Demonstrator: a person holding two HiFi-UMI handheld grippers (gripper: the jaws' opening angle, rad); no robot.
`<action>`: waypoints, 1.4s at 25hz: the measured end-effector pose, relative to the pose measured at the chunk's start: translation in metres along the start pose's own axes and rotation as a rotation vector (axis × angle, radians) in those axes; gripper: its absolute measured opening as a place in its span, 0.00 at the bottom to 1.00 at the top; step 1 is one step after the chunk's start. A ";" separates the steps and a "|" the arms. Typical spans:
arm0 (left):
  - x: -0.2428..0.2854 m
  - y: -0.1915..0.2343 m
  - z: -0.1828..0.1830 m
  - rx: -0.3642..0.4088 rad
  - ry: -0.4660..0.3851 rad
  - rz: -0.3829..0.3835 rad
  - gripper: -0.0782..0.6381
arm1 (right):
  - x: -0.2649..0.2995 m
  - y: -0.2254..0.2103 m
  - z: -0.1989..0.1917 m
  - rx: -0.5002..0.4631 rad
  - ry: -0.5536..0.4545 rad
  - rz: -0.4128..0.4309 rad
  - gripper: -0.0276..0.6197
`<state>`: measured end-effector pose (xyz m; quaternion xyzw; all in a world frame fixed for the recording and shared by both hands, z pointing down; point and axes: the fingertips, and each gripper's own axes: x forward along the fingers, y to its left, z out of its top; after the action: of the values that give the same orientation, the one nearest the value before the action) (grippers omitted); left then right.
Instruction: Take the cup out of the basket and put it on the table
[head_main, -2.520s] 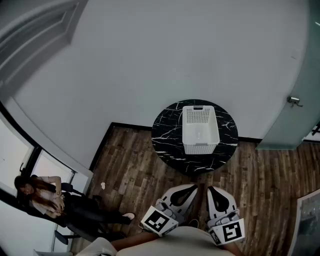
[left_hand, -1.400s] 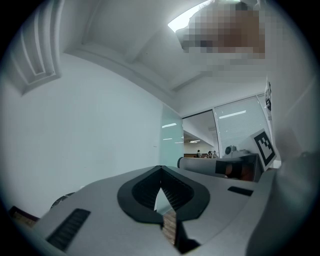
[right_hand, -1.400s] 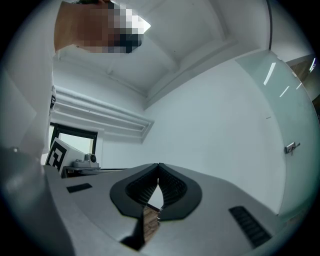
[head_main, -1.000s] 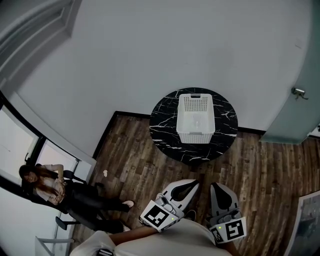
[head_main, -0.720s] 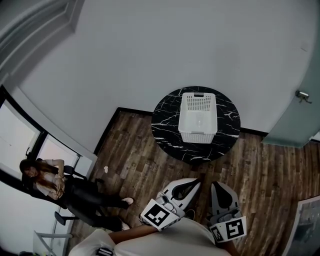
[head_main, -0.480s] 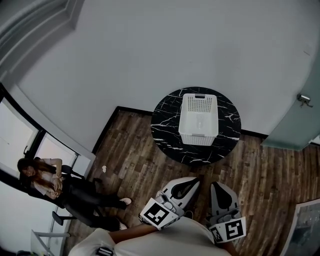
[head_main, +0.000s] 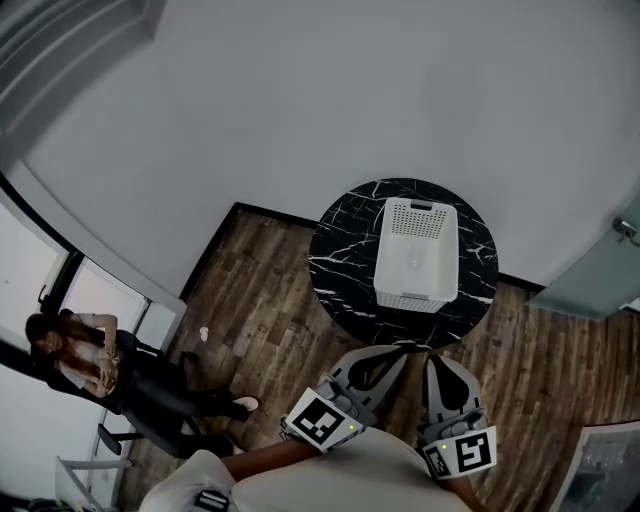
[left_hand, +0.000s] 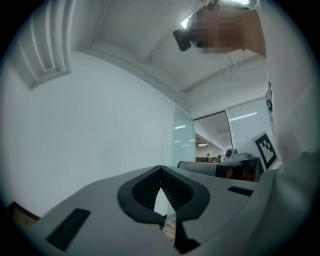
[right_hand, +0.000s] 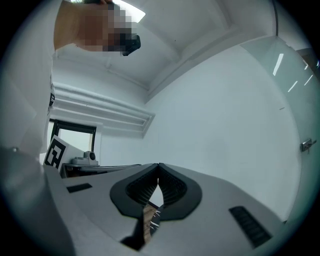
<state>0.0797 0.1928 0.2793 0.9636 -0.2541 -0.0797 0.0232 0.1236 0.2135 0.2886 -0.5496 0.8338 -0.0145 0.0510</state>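
Note:
A white perforated basket (head_main: 417, 253) stands on a round black marble table (head_main: 345, 262) ahead of me in the head view. A pale shape low inside the basket may be the cup (head_main: 411, 263); it is too small to tell apart. My left gripper (head_main: 401, 352) and right gripper (head_main: 438, 361) are held close to my body, above the wooden floor and short of the table's near edge. Both point toward the table. In the left gripper view the left gripper (left_hand: 160, 168) has its jaws meeting at the tip with nothing between them, and so does the right gripper (right_hand: 158, 165) in its own view.
The table stands against a plain grey wall on a dark wood floor (head_main: 270, 300). A frosted glass door (head_main: 600, 270) with a handle (head_main: 628, 228) is at the right. A person (head_main: 80, 360) sits at the far left behind a window frame.
The head view has shifted: table and basket now sit a little lower and further right. Both grippers stay shut near my body.

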 end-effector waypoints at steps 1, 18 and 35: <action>0.003 0.014 0.001 -0.001 -0.003 0.003 0.12 | 0.015 -0.002 0.000 -0.005 0.003 0.004 0.05; 0.055 0.192 0.005 -0.020 0.009 -0.031 0.12 | 0.187 -0.037 -0.009 -0.050 0.041 -0.040 0.05; 0.121 0.180 -0.026 -0.059 0.099 -0.068 0.12 | 0.182 -0.105 -0.024 -0.036 0.096 -0.081 0.05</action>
<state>0.1007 -0.0230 0.3030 0.9734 -0.2172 -0.0404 0.0613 0.1459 0.0042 0.3083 -0.5822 0.8126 -0.0279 0.0004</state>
